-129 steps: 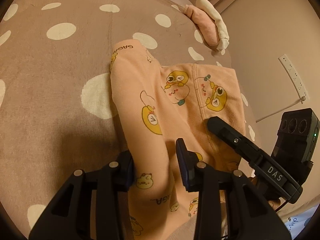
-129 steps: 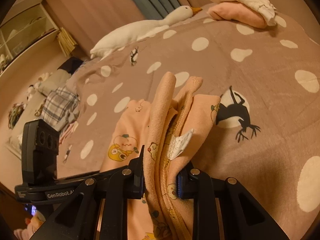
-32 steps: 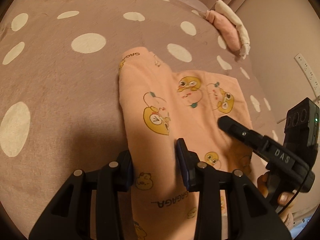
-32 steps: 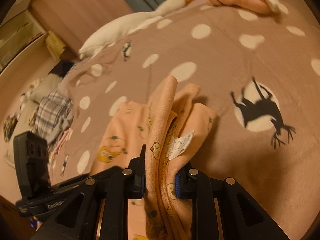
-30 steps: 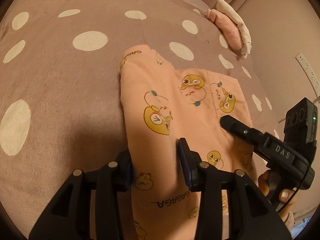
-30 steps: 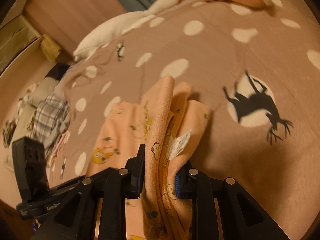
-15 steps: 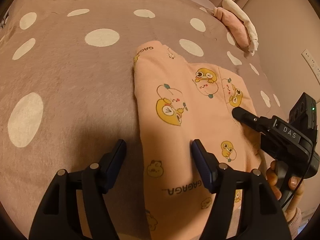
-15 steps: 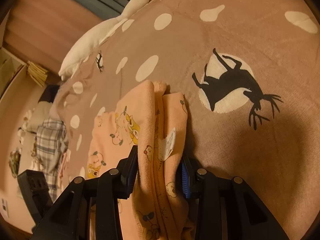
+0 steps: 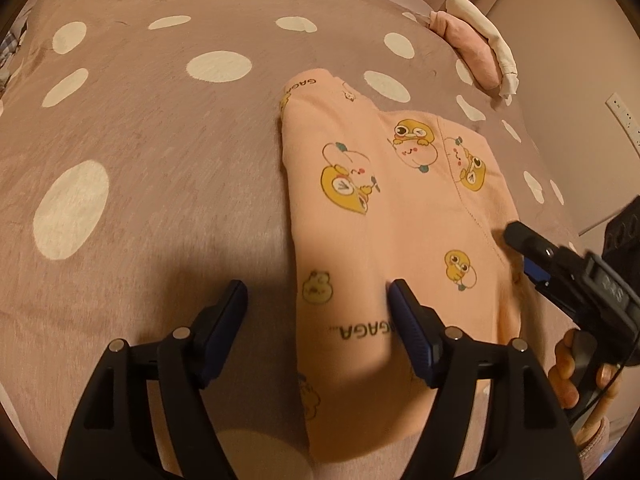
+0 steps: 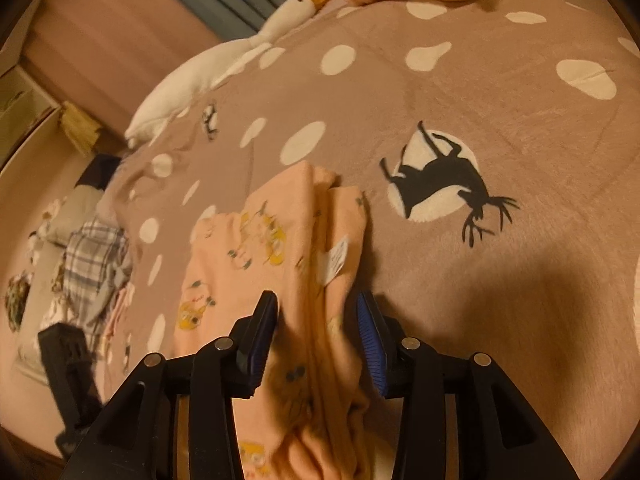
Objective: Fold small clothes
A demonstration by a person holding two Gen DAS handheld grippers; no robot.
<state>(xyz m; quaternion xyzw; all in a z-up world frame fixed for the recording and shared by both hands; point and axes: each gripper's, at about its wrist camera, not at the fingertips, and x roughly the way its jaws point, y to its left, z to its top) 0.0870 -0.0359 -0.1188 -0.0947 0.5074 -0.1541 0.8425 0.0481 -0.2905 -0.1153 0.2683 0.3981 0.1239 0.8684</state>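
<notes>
A small peach garment with yellow cartoon prints (image 9: 384, 216) lies folded lengthwise on the brown spotted blanket (image 9: 160, 168). My left gripper (image 9: 316, 300) is open over the garment's left edge; its right finger rests on the cloth, its left finger over bare blanket. In the right wrist view my right gripper (image 10: 316, 316) is open with its jaws either side of the garment's bunched waist end (image 10: 316, 240), where a white label shows. The right gripper also shows at the right edge of the left wrist view (image 9: 560, 264).
A folded pink and white pile (image 9: 476, 48) sits at the blanket's far right. A white goose plush (image 10: 224, 60) lies along the far edge. A plaid garment (image 10: 92, 264) lies off the bed's left side. A wall with a power strip (image 9: 624, 116) stands on the right.
Both grippers have opened and let go of the garment, which now lies flat on the blanket. The left gripper's jaws spread wide; the right has drawn back slightly.
</notes>
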